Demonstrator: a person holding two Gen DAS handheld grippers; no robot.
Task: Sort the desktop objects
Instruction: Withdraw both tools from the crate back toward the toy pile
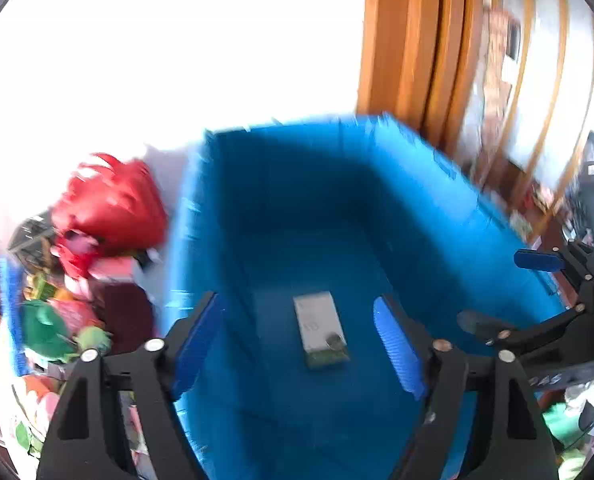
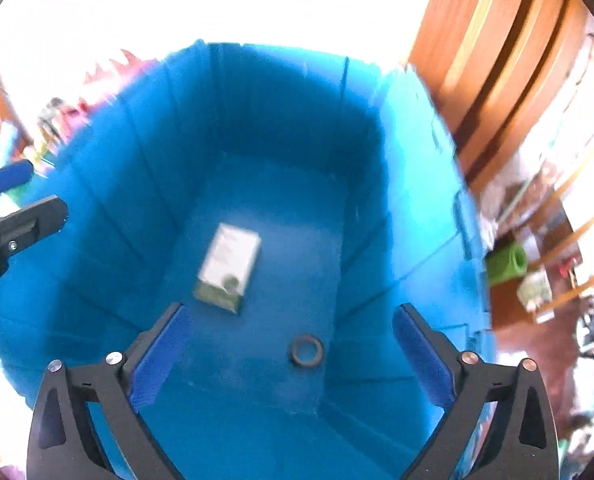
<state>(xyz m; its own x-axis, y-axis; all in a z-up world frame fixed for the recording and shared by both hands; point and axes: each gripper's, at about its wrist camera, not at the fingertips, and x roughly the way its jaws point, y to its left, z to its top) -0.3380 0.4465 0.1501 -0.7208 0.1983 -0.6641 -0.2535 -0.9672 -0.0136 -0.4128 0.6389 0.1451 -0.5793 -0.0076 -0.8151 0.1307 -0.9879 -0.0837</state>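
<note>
box print blurred, clutter smeared

Inside the blue bin, a white-and-green box lies on the floor; a dark ring sits nearer, between the right gripper pads, which stand wide apart, holding nothing.

- Ahead of me a blown-out white glare floods the upper view.
- To my right stands orange-brown wooden panelling with vertical grooves.
- Beyond it, blurred wooden shelves holding clutter fill the right side.
</note>
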